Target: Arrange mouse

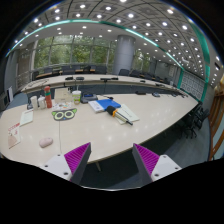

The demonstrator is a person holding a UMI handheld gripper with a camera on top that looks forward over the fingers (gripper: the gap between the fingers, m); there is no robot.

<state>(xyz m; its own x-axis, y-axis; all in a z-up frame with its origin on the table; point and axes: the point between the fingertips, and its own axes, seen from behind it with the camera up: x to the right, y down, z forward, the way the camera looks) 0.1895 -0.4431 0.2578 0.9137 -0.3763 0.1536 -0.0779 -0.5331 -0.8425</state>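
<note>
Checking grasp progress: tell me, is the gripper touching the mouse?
Apart. The gripper view shows the open gripper well short of the mouse, with bare table between.

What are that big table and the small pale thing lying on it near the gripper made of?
The table looks like light laminate or varnished wood: a smooth, pale beige top with a soft sheen from the ceiling lights. The small pale thing, probably the mouse, looks like matte light plastic with a rounded shape, but it is too small to be sure. The gripper is open, short of both.
</note>
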